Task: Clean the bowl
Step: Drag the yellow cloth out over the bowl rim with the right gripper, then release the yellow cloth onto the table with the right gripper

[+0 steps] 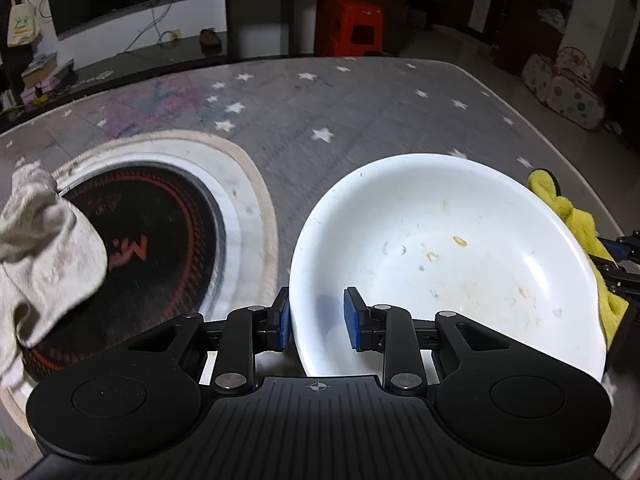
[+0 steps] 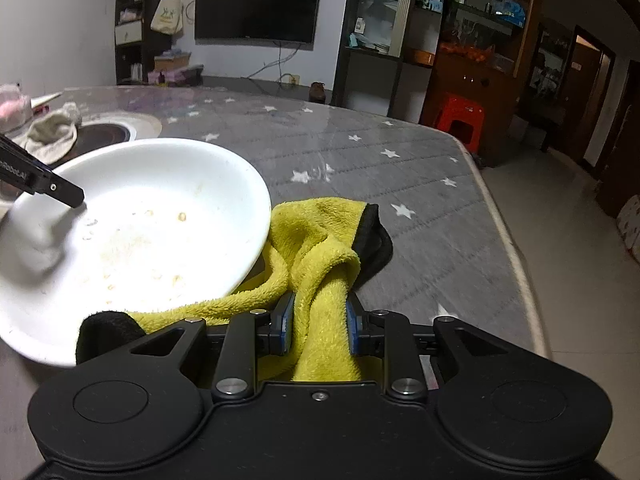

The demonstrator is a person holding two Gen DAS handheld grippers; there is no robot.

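A wide white bowl [image 1: 448, 256] with dried food specks inside is tilted above the grey star-patterned table. My left gripper [image 1: 316, 316] is shut on the bowl's near rim, one blue pad outside the wall and one inside. In the right wrist view the same bowl [image 2: 132, 240] fills the left side, with a left finger [image 2: 48, 186] reaching in over its rim. My right gripper [image 2: 318, 326] is shut on a bunched yellow cloth [image 2: 316, 248] with a black edge, just right of the bowl and partly under its rim. The cloth [image 1: 576, 216] also peeks out behind the bowl's right edge.
A round black induction cooktop [image 1: 160, 240] is set into the table at the left, with a crumpled grey rag [image 1: 44, 252] lying on its edge. The table's far edge [image 1: 472, 76] and right edge [image 2: 516, 264] drop to the floor. A red stool [image 2: 460, 118] stands beyond.
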